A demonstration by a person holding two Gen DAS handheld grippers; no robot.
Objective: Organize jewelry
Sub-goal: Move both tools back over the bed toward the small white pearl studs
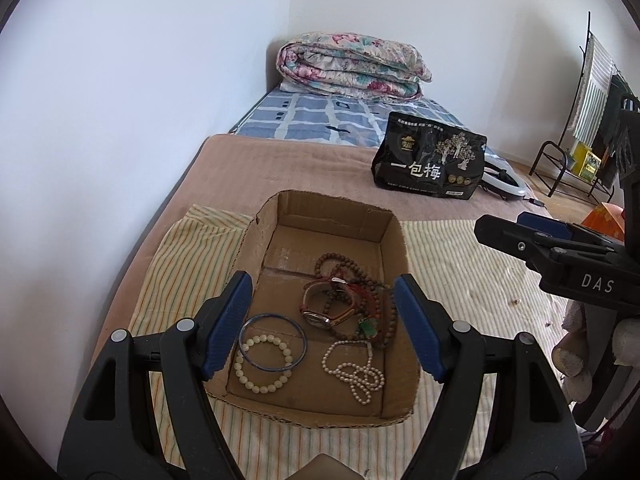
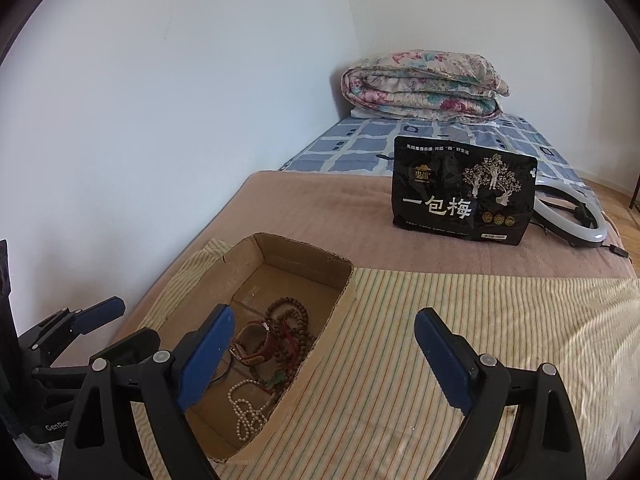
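I read "一包梅" on the black bag (image 2: 464,192) standing on the bed (image 2: 320,216), and "DAS" on my right gripper (image 2: 324,360). Both it and my left gripper (image 1: 324,332) hang wide open, holding nothing. The jewelry lies in the cardboard box (image 1: 394,240) below: blue bangle (image 1: 273,342), watch (image 1: 320,312), pearl strand (image 1: 356,372), brown beads (image 1: 332,260).

Jewelry (image 1: 340,320) inside box (image 1: 332,216), on bed (image 1: 280,168)
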